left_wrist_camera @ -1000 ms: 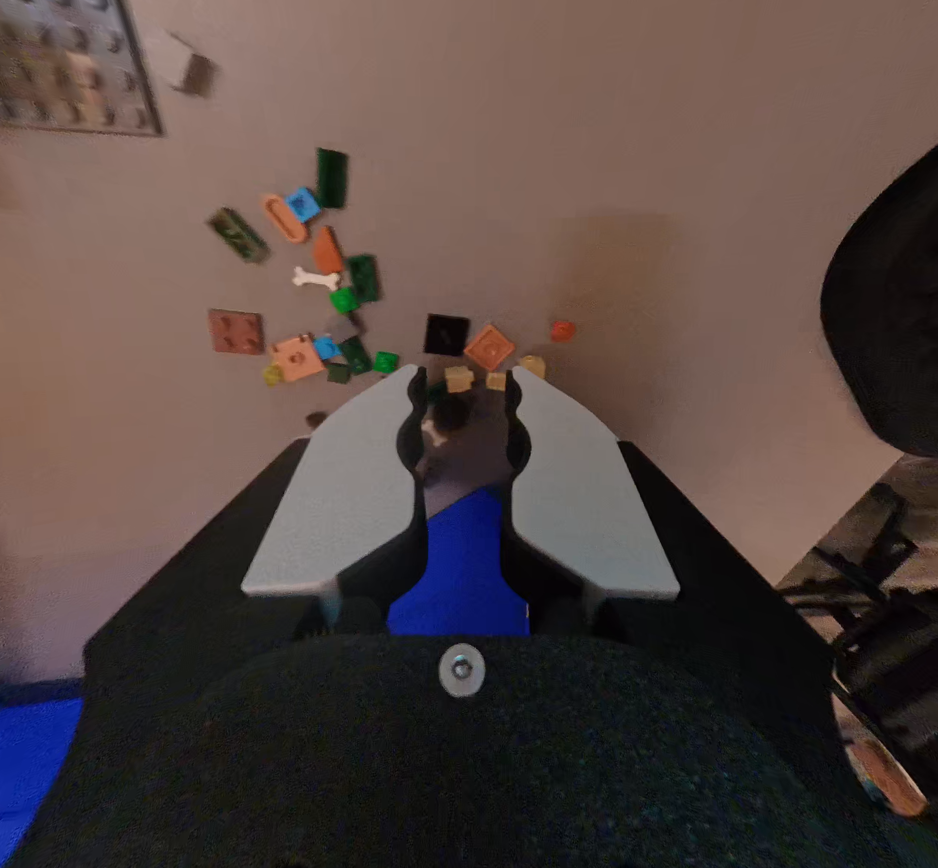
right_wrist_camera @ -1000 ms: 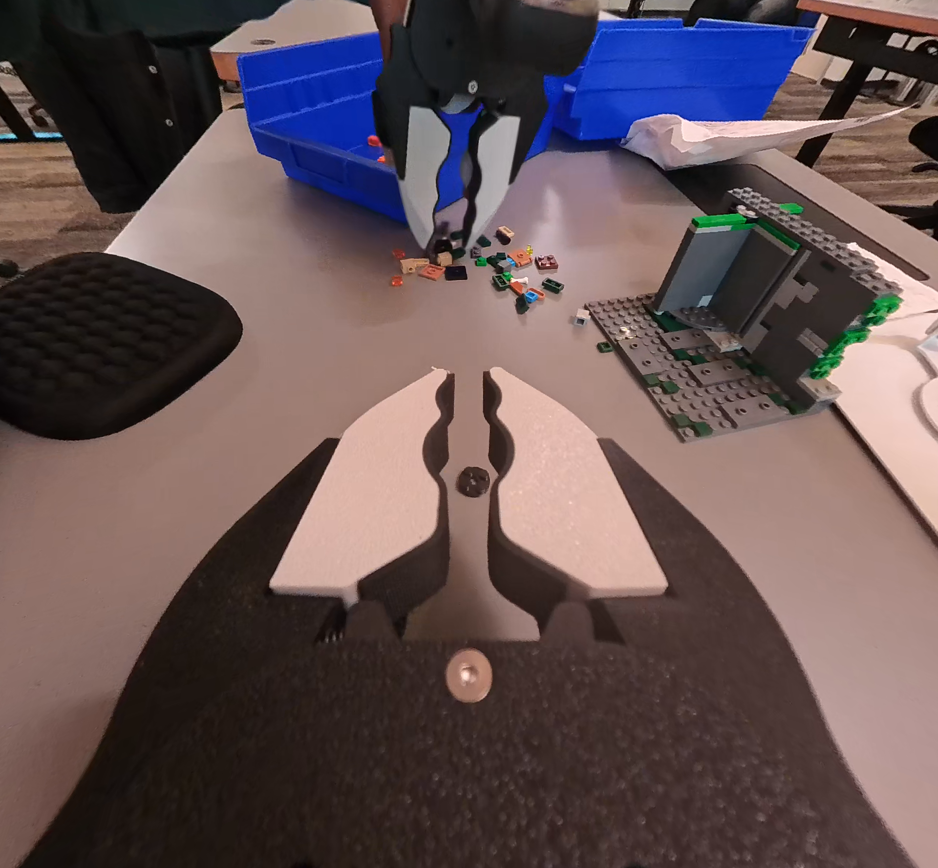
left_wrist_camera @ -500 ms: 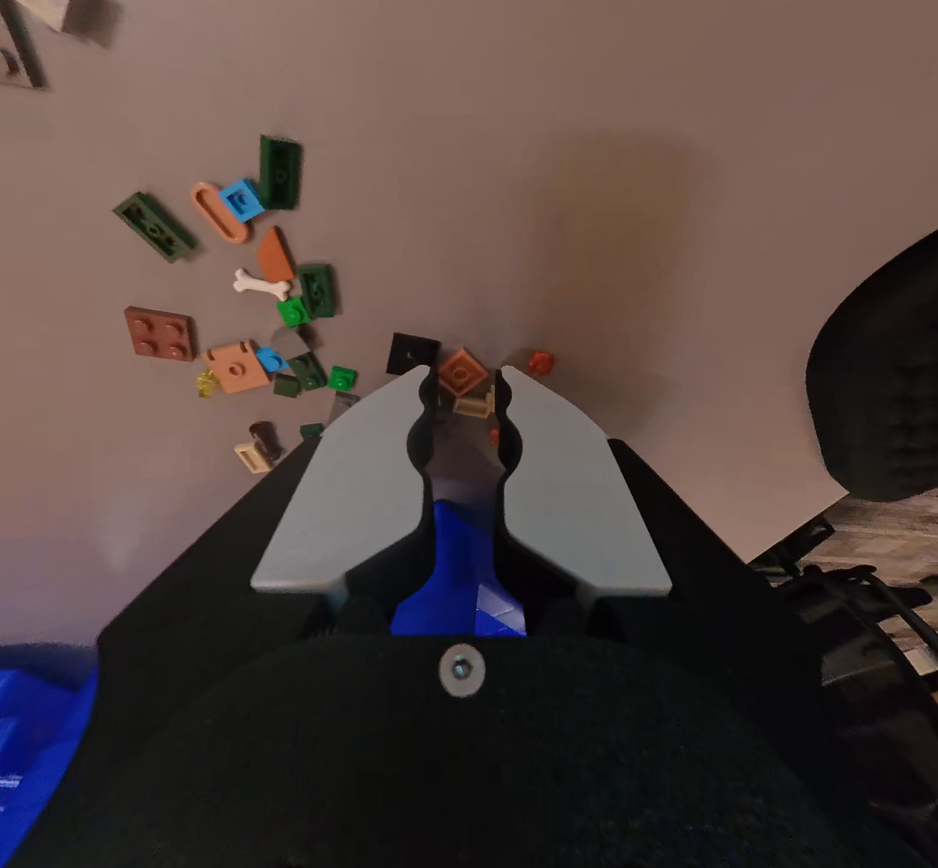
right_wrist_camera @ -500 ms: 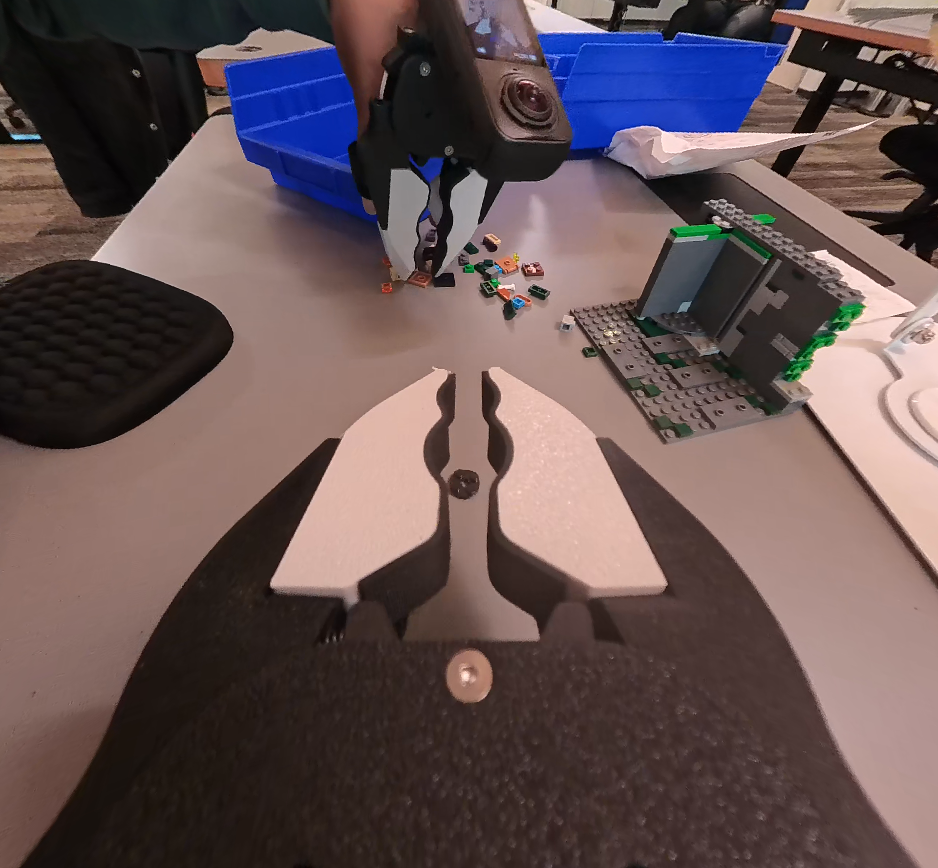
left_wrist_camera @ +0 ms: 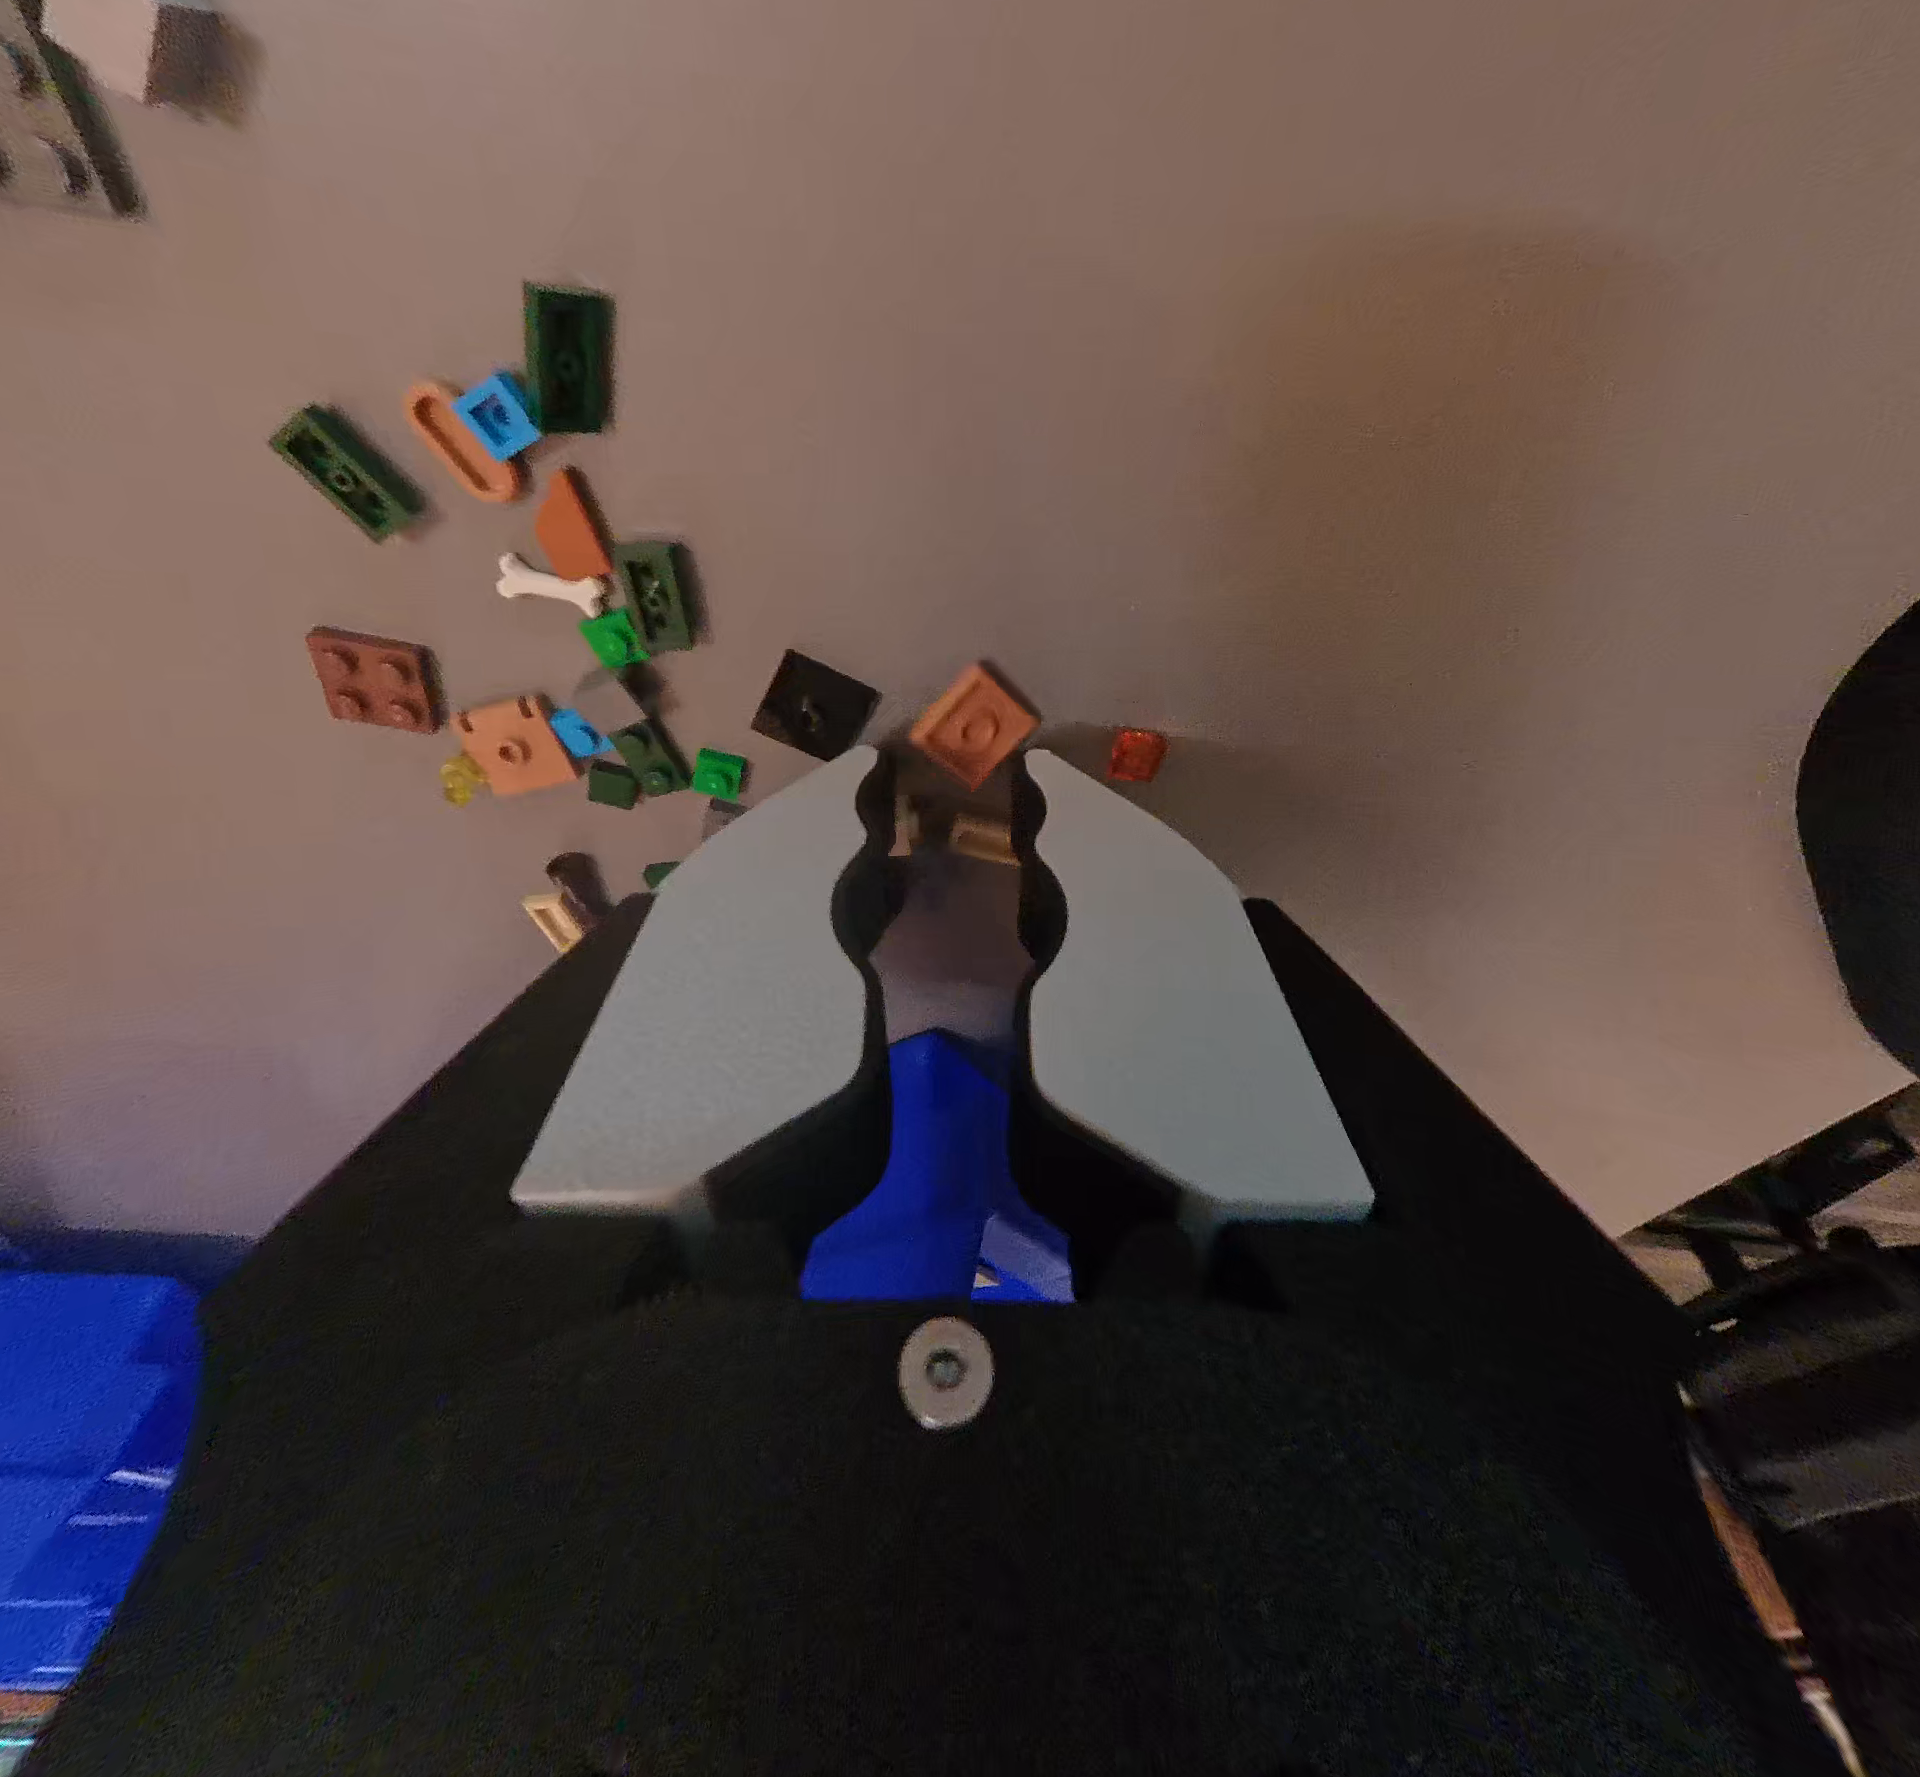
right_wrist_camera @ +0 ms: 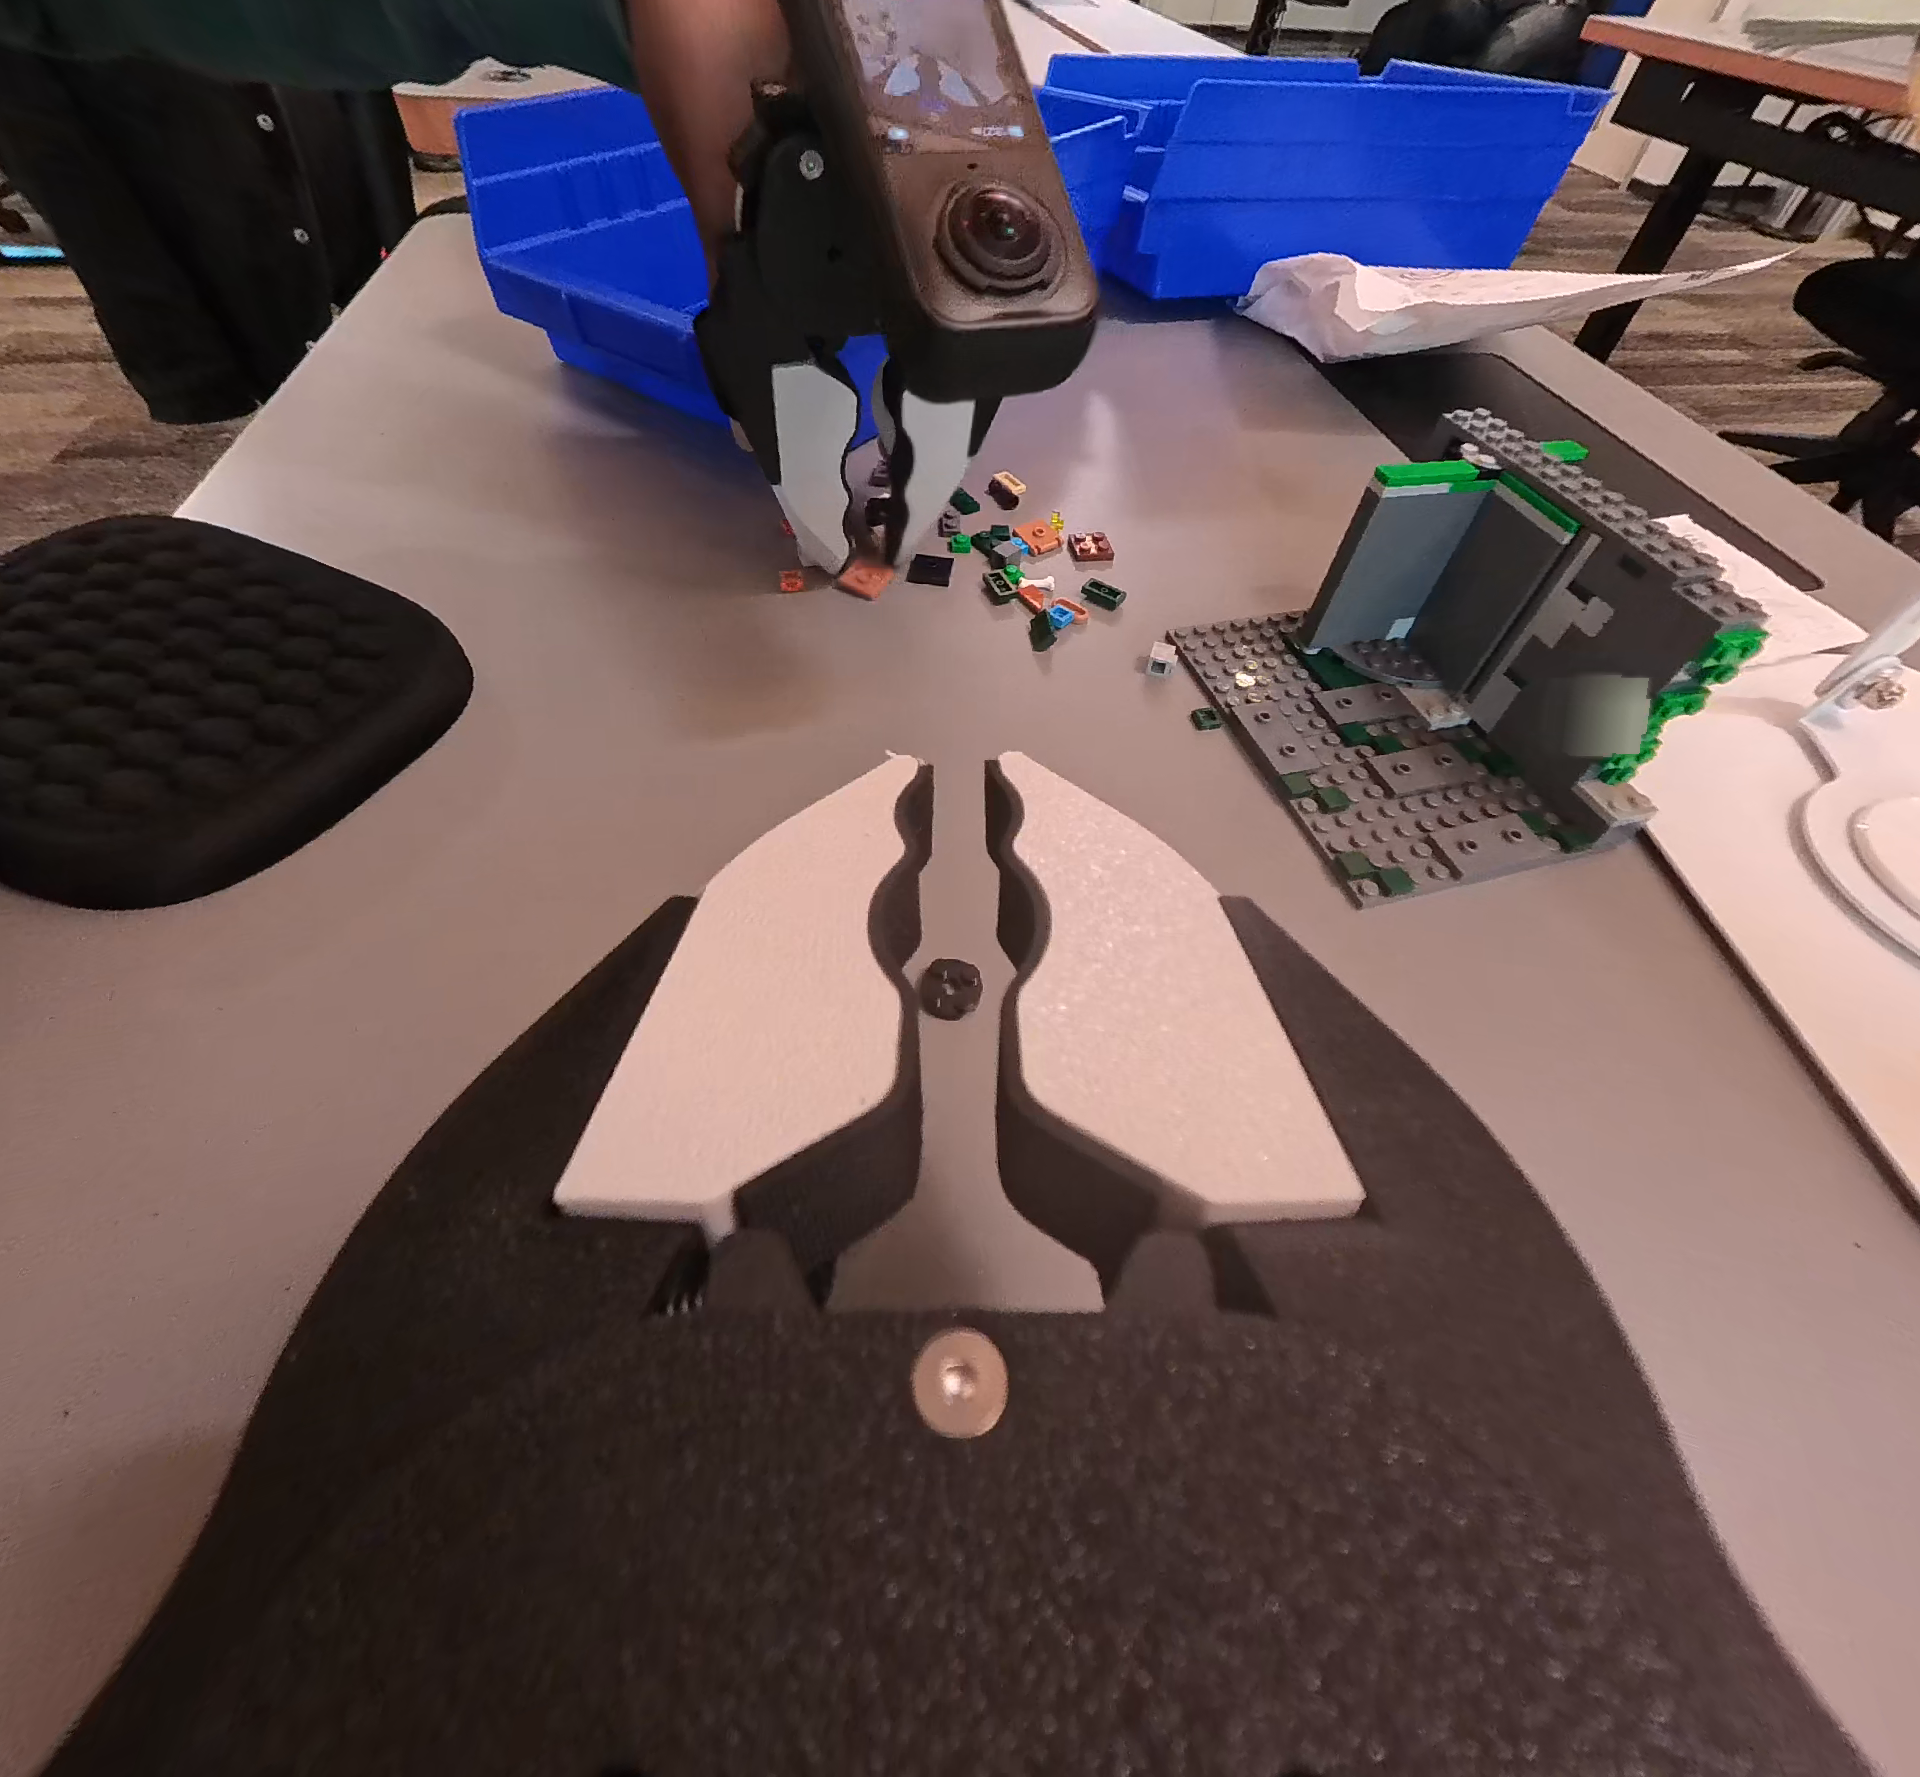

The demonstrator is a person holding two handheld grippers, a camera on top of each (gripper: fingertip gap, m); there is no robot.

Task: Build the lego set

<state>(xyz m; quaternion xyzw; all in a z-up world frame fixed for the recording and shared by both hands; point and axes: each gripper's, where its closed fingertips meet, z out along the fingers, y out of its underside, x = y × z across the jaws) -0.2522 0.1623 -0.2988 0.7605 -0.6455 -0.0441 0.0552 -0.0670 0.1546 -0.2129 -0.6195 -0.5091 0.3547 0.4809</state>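
Black foam of a ridged pad (right_wrist_camera: 197, 699) lies at nine o'clock on the grey desk (right_wrist_camera: 623, 792), well clear of the work. Further right, the left gripper (right_wrist_camera: 868, 553) points steeply down into the loose lego pieces (right_wrist_camera: 1023, 558), probably to pick one; its fingers (left_wrist_camera: 758, 948) stand narrowly apart, and an orange square plate (left_wrist_camera: 974, 725) sits tilted at their tips, though whether it is pinched I cannot tell. Tan bits crowd just behind it, with a black tile (left_wrist_camera: 816, 704) at ten o'clock of it and a small red piece (left_wrist_camera: 1136, 754) at three o'clock, so a clean pick looks awkward. Blue bins (right_wrist_camera: 1330, 158) stand at twelve o'clock behind. The right gripper (right_wrist_camera: 958, 771) waits low over bare desk, fingers narrow and empty. At two o'clock stands the part-built grey lego set (right_wrist_camera: 1475, 667), well apart from the scatter.
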